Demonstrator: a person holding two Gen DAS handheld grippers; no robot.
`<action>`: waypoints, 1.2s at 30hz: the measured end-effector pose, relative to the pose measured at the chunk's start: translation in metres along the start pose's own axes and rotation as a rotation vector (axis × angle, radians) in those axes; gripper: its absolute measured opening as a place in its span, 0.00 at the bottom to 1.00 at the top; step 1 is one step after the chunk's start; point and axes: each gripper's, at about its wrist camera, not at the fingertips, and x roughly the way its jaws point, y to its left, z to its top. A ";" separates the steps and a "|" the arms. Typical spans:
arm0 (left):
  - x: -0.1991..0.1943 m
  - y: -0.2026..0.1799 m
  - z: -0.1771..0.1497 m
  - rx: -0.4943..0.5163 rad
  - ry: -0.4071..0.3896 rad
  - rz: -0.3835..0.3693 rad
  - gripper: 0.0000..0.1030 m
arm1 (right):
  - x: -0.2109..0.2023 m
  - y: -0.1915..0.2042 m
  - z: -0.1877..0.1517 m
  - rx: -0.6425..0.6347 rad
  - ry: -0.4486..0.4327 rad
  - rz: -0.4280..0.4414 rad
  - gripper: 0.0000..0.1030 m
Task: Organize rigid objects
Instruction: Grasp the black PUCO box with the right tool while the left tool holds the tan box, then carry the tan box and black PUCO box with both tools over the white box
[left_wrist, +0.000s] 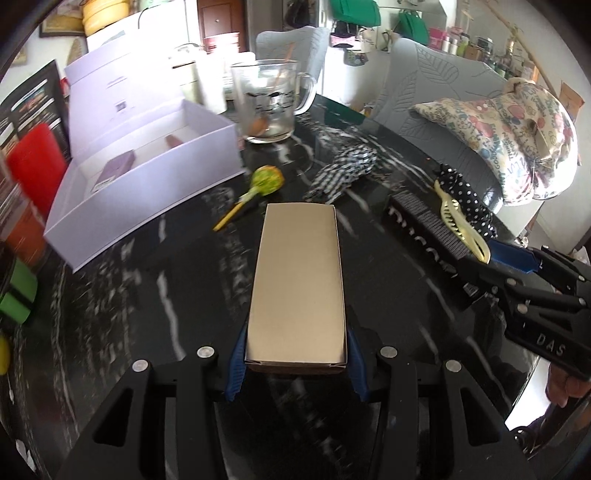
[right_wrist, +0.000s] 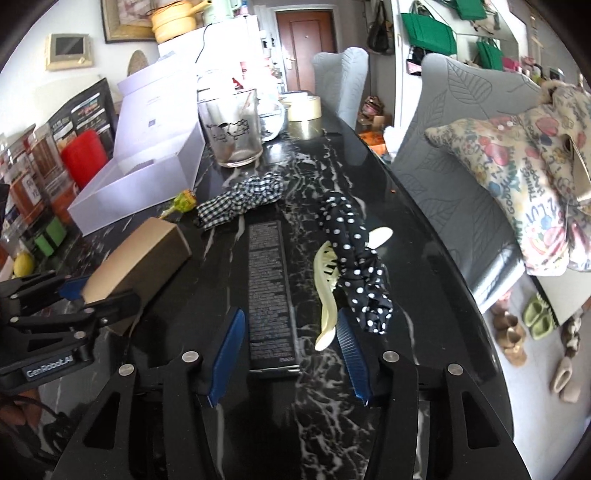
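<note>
Left gripper (left_wrist: 295, 363) clamps the near end of a kraft carton (left_wrist: 299, 284), carried above the marble table (left_wrist: 147, 295), short of the open white box (left_wrist: 147, 162).

Right gripper (right_wrist: 284, 354) straddles the long black carton (right_wrist: 271, 291) lying flat; jaws part open, pads apart from its sides, nothing held.

Step in hand: boxing the rigid items. Next: swing the kraft carton over the box wall and release; right must close squarely, avoiding the yellow hair claw (right_wrist: 327, 295) just beside.

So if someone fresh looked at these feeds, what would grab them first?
Probably the tan cardboard box, clamped in the left gripper above the black marble table. Next, the long black carton lying between the right gripper's open jaws, and the open white box at far left.
</note>
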 end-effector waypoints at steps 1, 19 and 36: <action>-0.002 0.003 -0.002 -0.004 0.000 0.001 0.44 | 0.000 0.002 0.000 -0.004 0.001 -0.005 0.48; 0.000 0.031 -0.014 -0.061 0.041 0.008 0.45 | 0.002 0.019 -0.014 -0.003 0.028 -0.033 0.33; 0.009 0.028 -0.007 -0.062 0.030 0.031 0.66 | -0.022 0.036 -0.042 -0.069 0.052 0.024 0.27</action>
